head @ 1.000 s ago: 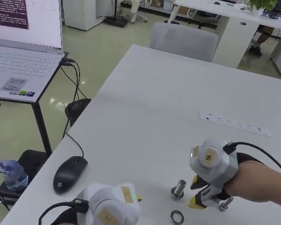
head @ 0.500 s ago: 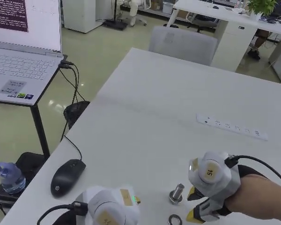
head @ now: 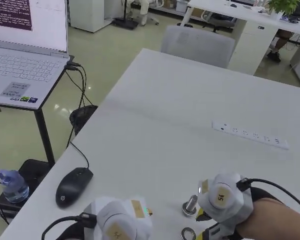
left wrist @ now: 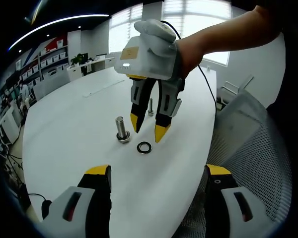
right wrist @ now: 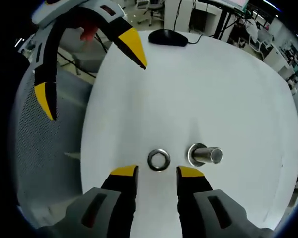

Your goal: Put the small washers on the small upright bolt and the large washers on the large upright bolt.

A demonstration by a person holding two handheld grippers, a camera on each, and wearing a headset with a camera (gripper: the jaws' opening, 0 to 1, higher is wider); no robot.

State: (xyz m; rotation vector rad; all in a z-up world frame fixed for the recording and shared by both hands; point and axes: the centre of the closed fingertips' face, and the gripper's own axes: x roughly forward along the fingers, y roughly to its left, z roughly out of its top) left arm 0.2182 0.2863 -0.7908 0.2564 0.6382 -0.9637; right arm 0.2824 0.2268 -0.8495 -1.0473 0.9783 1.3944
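A large steel washer (right wrist: 158, 159) lies flat on the white table (head: 160, 130), close to the upright large bolt (right wrist: 204, 154). My right gripper (right wrist: 157, 171) is open, pointing down, its yellow tips just short of the washer on either side. In the left gripper view the right gripper (left wrist: 149, 129) hovers above the washer (left wrist: 144, 147) and beside the large bolt (left wrist: 121, 130), with the small upright bolt (left wrist: 150, 106) standing behind its fingers. My left gripper (left wrist: 157, 171) is wide open and holds nothing, back from the washer near the table's front edge. The head view has the large bolt (head: 191, 205) and the washer (head: 188, 233).
A black mouse (head: 74, 185) lies at the table's left edge. A white power strip (head: 250, 135) lies further back on the right. A laptop (head: 20, 65) stands on a side stand to the left, and a grey chair (head: 197, 45) at the far end.
My right gripper has come down and toward the washer, and now covers the small bolt in the head view. The left gripper has barely moved.
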